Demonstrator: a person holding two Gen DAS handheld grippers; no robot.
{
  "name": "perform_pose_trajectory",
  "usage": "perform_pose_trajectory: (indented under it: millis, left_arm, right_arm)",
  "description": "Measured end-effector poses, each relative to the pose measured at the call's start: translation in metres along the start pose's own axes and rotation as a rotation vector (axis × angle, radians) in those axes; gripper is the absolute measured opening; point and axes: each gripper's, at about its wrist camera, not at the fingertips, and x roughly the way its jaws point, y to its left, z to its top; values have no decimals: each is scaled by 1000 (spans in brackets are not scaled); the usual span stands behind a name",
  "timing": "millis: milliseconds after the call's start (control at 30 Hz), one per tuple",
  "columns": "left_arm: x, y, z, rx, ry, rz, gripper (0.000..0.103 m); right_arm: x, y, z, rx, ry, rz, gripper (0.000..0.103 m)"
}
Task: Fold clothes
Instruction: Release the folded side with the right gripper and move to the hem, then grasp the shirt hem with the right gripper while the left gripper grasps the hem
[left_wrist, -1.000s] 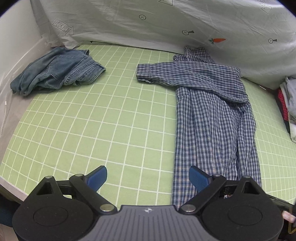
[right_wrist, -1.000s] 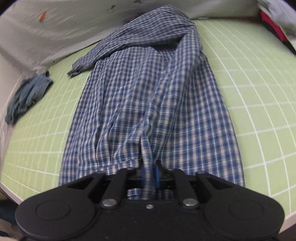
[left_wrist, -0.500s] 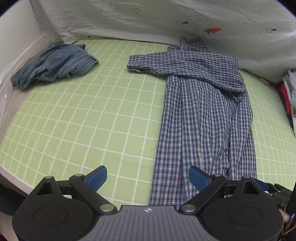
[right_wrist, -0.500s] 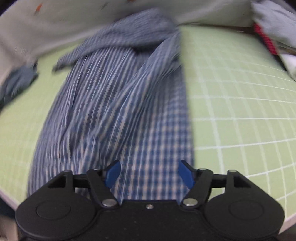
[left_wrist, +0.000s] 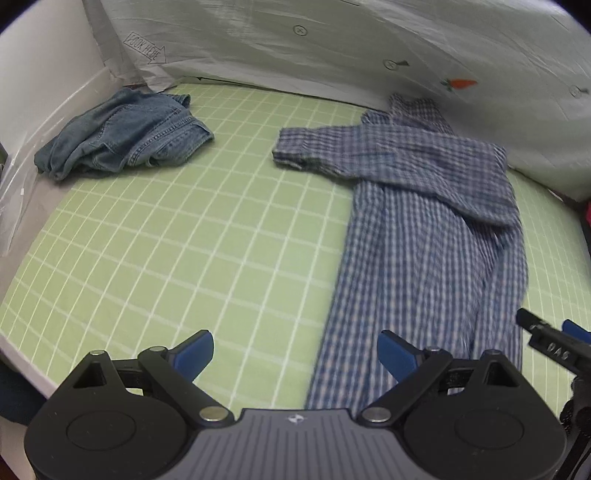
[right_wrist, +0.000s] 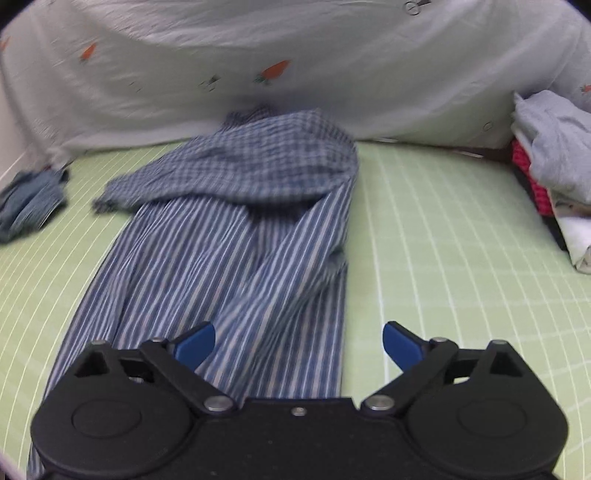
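Note:
A blue checked shirt (left_wrist: 428, 236) lies lengthwise on the green gridded mat (left_wrist: 184, 240), folded narrow, with one sleeve laid across its top toward the left. My left gripper (left_wrist: 295, 350) is open above the mat at the shirt's near left hem, holding nothing. In the right wrist view the same shirt (right_wrist: 236, 251) stretches away from my right gripper (right_wrist: 299, 341), which is open over the near right hem with nothing between its blue pads. The right gripper's tip (left_wrist: 546, 339) shows at the right edge of the left wrist view.
Crumpled denim jeans (left_wrist: 122, 133) lie at the far left of the mat. A stack of folded clothes (right_wrist: 550, 173) sits at the right edge. A white printed sheet (left_wrist: 332, 48) hangs behind the mat. The mat's near edge (left_wrist: 22, 358) drops off at the left.
My right gripper was shut on the shirt's hem one second ago; it let go, opened wide and lifted back. The left gripper stayed open and shifted left and closer to the mat.

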Motion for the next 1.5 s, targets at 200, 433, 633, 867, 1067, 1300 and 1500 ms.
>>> perform_pose_trajectory:
  millis: [200, 433, 633, 867, 1067, 1300, 1500]
  left_arm:
    - [43, 7, 66, -17, -10, 19, 95]
    - [118, 12, 151, -64, 6, 43, 95]
    - [175, 10, 188, -50, 28, 61, 95]
    - [221, 6, 214, -27, 40, 61, 89]
    - [230, 4, 215, -35, 58, -3, 54]
    - [226, 3, 210, -54, 28, -66, 14]
    - [184, 5, 222, -28, -115, -82, 10]
  right_arm:
    - [37, -2, 59, 19, -60, 0, 100]
    - [117, -4, 132, 39, -32, -18, 100]
    - [178, -2, 171, 44, -24, -39, 98]
    - [209, -4, 185, 123, -8, 8, 55]
    - [204, -8, 181, 141, -21, 60, 18]
    - [190, -6, 186, 135, -78, 77, 8]
    - [164, -4, 201, 139, -158, 102, 4]
